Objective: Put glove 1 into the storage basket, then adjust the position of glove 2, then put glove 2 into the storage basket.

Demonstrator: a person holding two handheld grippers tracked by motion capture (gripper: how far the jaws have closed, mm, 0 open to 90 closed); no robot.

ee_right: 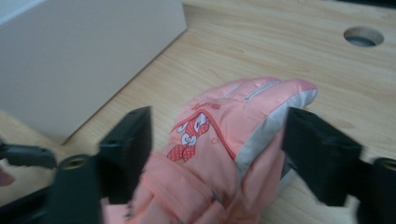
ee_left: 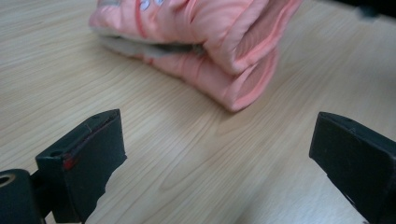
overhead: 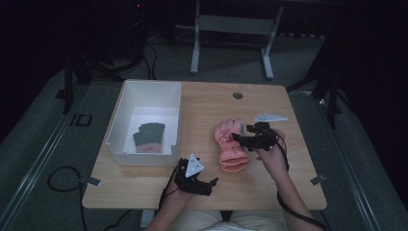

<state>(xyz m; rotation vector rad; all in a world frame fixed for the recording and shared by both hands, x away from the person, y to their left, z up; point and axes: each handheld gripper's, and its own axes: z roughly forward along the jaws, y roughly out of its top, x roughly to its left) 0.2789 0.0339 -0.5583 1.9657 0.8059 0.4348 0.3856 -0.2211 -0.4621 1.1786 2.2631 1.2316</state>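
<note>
Pink padded glove lies soft and light at the table's three o'clock, right gripper fingers wide astride it, left gripper open, empty; pinch the cuff.

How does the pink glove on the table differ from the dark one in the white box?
The pink glove is salmon pink, puffy and padded, with a cartoon print on its back; the grey glove is dark grey, flat and thin, with a reddish cuff. The pink glove lies on the bare wooden table, while the grey glove rests inside the white box. The pink glove also looks larger. In both, the fingers point away from the person.
</note>
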